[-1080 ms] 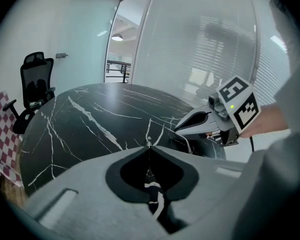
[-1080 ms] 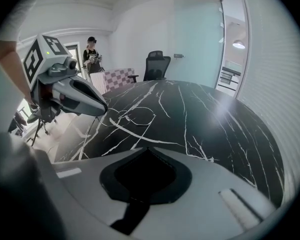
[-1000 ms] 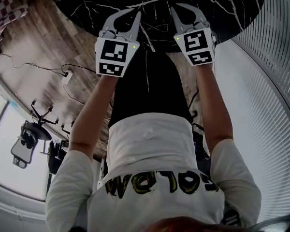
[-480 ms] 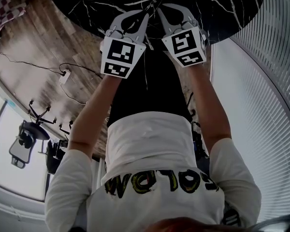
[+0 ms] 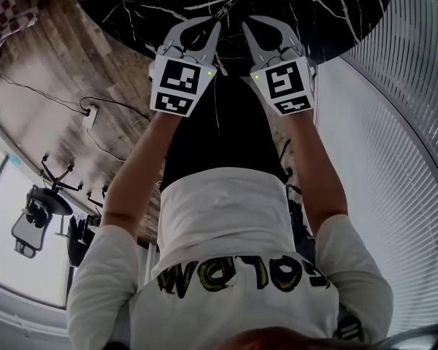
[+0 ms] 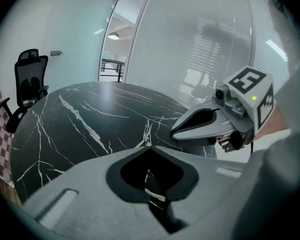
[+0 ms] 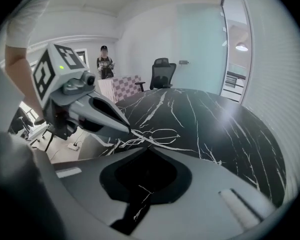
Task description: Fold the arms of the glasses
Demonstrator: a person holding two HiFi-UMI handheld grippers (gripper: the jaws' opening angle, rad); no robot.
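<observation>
Thin wire-rimmed glasses [image 7: 159, 133] lie on the black marble table [image 7: 215, 124] just past my right gripper [image 7: 146, 146]. That gripper is shut and holds nothing. My left gripper [image 7: 130, 130] is shut too, its tips down at the near left end of the glasses; I cannot tell whether they pinch the frame. In the head view the left gripper [image 5: 217, 25] and the right gripper [image 5: 244, 25] hang side by side over the table's near edge [image 5: 314, 20], tips a little apart. The left gripper view shows its own shut tips [image 6: 149, 145] and the right gripper [image 6: 173, 132] beside them.
A black office chair [image 7: 162, 71] and a checkered seat [image 7: 125, 86] stand beyond the table, with a person [image 7: 105, 64] behind them. Slatted blinds [image 5: 401, 122] run along the right. A cable and power strip [image 5: 87, 113] lie on the wooden floor at left.
My right gripper has shifted left, closer to the left gripper, and has lifted slightly in the last half second. The left gripper has hardly moved.
</observation>
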